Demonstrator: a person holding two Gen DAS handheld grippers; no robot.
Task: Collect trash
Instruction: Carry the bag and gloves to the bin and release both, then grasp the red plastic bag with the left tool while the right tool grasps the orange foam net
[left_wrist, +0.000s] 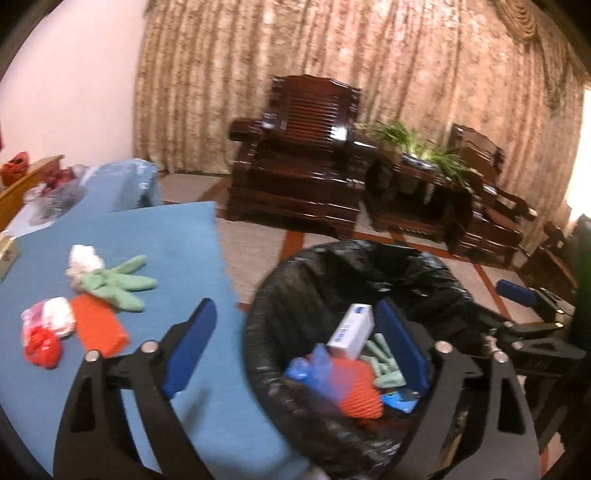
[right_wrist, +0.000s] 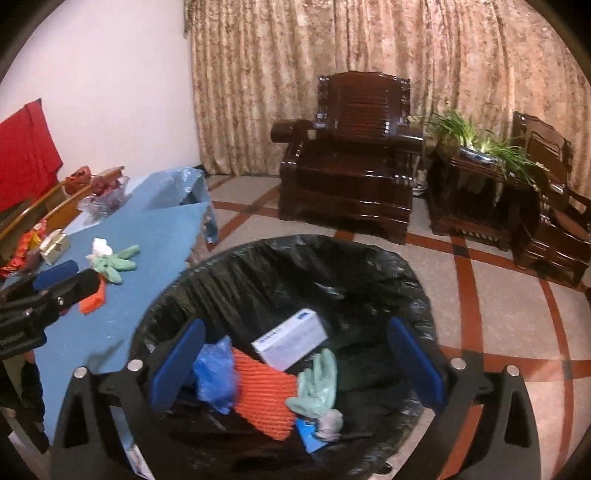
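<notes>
Left wrist view: my left claw (left_wrist: 295, 347) stands wide and empty, one finger over the blue desk (left_wrist: 173, 240), the other over the black-lined trash bin (left_wrist: 280, 280) just past the desk's right edge. In the right wrist view my right claw (right_wrist: 295, 365) is also spread wide and empty, poised above the bin's mouth.

Inside the bin lie a white box (right_wrist: 291, 338), an orange mesh (right_wrist: 264, 395), a blue bag (right_wrist: 214, 373) and a pale green glove (right_wrist: 317, 384).

I judge that a drop-off is complete and collecting is only partly done. On the desk, near its right edge, trash remains: another green glove (left_wrist: 118, 282), a white wad (left_wrist: 85, 260) touching it, an orange piece (left_wrist: 98, 328) and a red-and-white wrapper (left_wrist: 46, 332).

My next move calls for swinging a claw back over the desk, lowering its wide jaws around one piece, likely the glove, and closing.
</notes>
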